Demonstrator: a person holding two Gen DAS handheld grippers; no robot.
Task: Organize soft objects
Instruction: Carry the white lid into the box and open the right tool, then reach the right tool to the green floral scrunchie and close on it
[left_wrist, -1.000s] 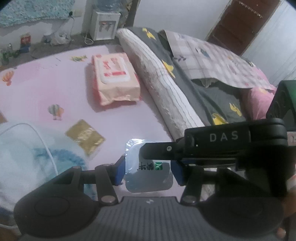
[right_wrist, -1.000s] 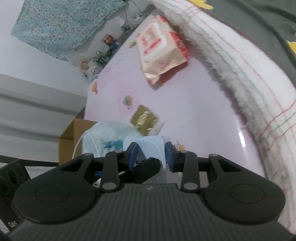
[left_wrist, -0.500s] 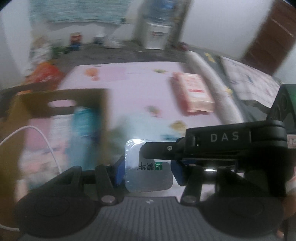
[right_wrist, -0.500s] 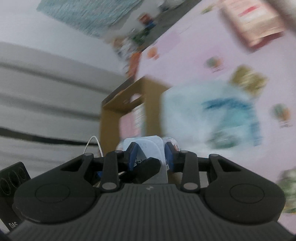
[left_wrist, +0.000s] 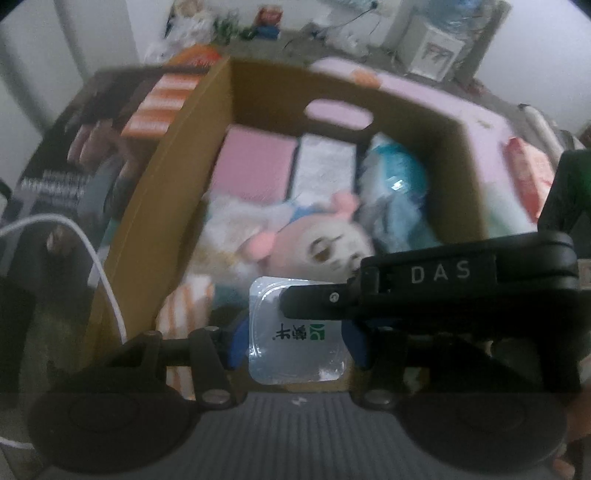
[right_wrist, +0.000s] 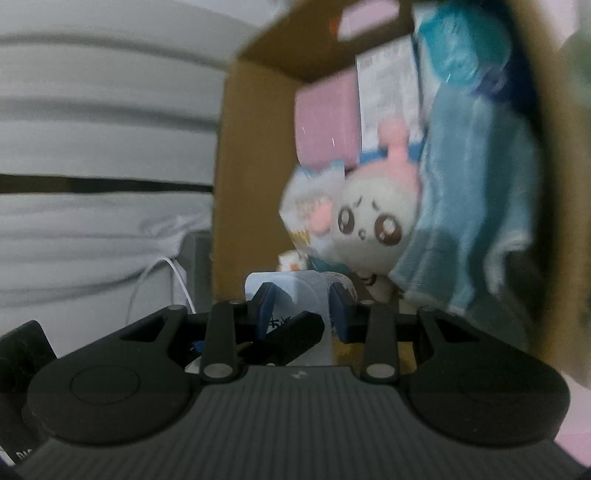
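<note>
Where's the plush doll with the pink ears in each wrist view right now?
Left wrist: plush doll lies mid-frame inside the cardboard box, just above the clear pouch.
Right wrist: plush doll is right of centre, face toward the camera.
Shared landmark: the pink block behind it.

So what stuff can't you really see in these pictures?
- Box bottom, left wrist view: plush toy and blue towel cover the cardboard box floor.
- Packet print, left wrist view: the right tool crosses it.
- Packet front, right wrist view: tool fingers hide it.
- Floor clutter, left wrist view: blurred.
</note>
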